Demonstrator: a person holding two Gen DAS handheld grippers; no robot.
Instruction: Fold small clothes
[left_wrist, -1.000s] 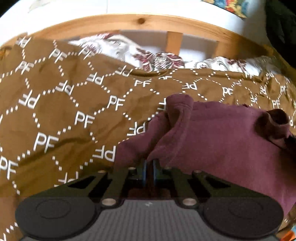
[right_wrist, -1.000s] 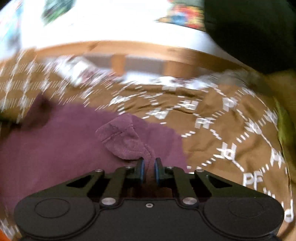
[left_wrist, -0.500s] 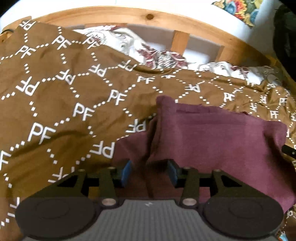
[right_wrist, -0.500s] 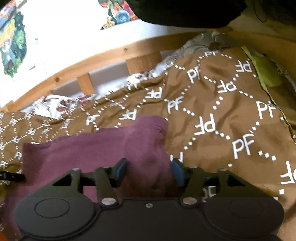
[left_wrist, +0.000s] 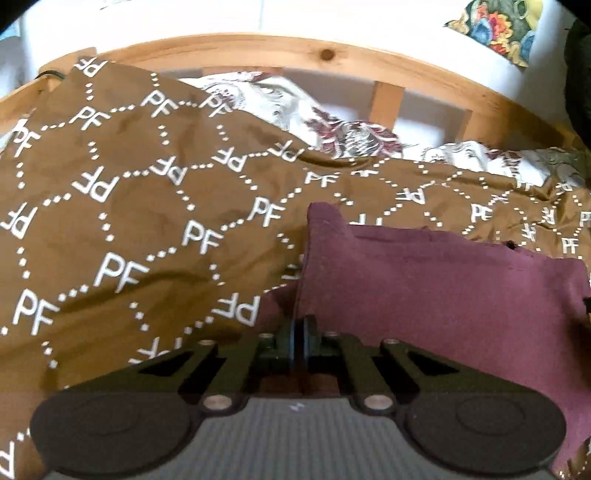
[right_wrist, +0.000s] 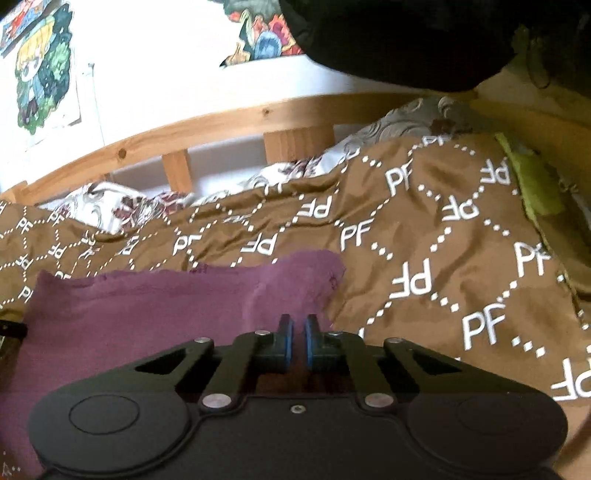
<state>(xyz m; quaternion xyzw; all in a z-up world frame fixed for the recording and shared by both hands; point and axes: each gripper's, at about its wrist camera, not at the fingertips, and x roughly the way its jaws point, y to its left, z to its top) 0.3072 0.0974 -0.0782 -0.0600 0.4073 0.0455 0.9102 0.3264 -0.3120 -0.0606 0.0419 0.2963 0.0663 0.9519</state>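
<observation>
A maroon garment (left_wrist: 443, 295) lies folded on a brown quilt printed with "PF" (left_wrist: 129, 221); its far edge runs straight across. My left gripper (left_wrist: 300, 328) sits at the garment's left edge, its jaws closing tight with a fold of the cloth pinched between the blue pads. In the right wrist view the same garment (right_wrist: 147, 314) fills the lower left. My right gripper (right_wrist: 298, 332) is at its right corner, jaws closing on the raised maroon fabric, which shows in the narrow slit between the pads.
A wooden bed rail (left_wrist: 388, 59) with slats runs along the far side, and a floral pillow (left_wrist: 332, 125) lies in front of it. A green cloth (right_wrist: 535, 184) sits at the quilt's right edge. A large dark shape (right_wrist: 406, 37) hangs at the upper right.
Both grippers opened over the garment half a second ago and have shut again on its side edges. The bunched corners seen a second ago now lie flatter.
</observation>
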